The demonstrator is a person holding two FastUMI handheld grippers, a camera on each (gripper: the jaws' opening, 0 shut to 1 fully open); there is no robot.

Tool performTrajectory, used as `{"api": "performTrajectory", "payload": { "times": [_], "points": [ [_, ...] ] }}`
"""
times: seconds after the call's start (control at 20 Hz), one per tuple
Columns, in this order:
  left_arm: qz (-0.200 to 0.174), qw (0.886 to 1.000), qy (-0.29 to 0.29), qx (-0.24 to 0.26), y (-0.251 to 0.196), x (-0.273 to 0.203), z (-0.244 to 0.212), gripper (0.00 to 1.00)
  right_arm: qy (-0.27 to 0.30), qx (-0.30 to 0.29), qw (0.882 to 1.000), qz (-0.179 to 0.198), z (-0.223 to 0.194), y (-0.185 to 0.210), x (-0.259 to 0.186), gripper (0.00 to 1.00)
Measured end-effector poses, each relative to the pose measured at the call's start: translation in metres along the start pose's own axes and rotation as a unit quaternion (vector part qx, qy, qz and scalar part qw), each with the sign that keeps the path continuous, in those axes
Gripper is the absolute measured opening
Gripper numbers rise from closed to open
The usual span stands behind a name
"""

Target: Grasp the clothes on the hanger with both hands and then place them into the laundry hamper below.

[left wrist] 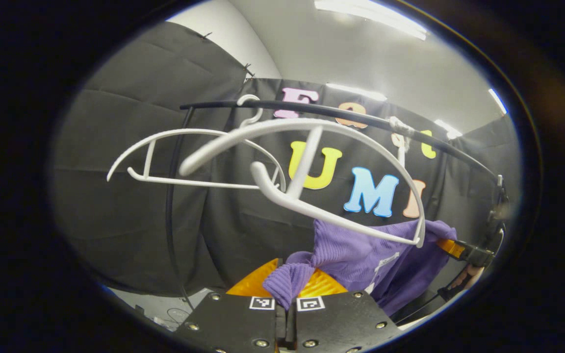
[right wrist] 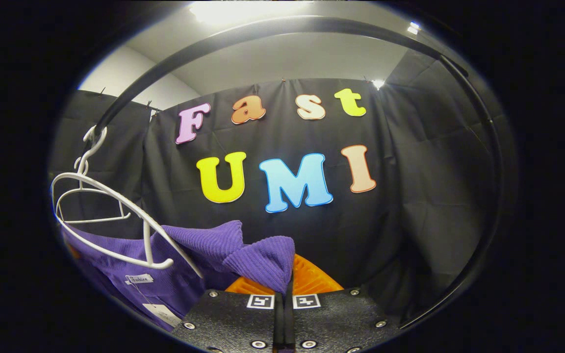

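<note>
Left gripper [left wrist: 286, 306] and right gripper [right wrist: 283, 299], each pressed together on a fold of the purple garment [left wrist: 371, 260], one per side so the cloth stays spread between them. The garment hangs just below the nearer white hanger [left wrist: 312, 166], apparently pulled free. A second hanger [left wrist: 189, 162] hangs on the black rail [left wrist: 341, 113]. The hamper's position cannot be told.

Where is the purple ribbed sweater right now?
The purple ribbed sweater hangs off the white hangers below the black rail, pinched by the left gripper and right gripper.
</note>
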State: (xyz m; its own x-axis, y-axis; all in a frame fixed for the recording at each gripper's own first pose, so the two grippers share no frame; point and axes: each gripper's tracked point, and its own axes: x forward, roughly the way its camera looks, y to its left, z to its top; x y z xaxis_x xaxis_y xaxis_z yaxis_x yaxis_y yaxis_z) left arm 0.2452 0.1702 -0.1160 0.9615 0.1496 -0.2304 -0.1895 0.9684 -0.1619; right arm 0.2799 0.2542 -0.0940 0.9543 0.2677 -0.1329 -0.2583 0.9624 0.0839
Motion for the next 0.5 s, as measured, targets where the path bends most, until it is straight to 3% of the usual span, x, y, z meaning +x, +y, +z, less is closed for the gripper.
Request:
{"api": "performTrajectory", "payload": {
  "times": [0.2,0.5],
  "points": [
    [0.006,1.000,0.017,0.008,-0.022,-0.002,-0.018,0.06,0.018,0.003,1.000,0.005,-0.015,-0.019,0.012,0.00],
    [0.020,0.998,0.045,0.031,-0.049,-0.027,-0.045,0.06,0.063,0.007,0.997,0.041,-0.050,-0.035,-0.014,0.00]
  ]
}}
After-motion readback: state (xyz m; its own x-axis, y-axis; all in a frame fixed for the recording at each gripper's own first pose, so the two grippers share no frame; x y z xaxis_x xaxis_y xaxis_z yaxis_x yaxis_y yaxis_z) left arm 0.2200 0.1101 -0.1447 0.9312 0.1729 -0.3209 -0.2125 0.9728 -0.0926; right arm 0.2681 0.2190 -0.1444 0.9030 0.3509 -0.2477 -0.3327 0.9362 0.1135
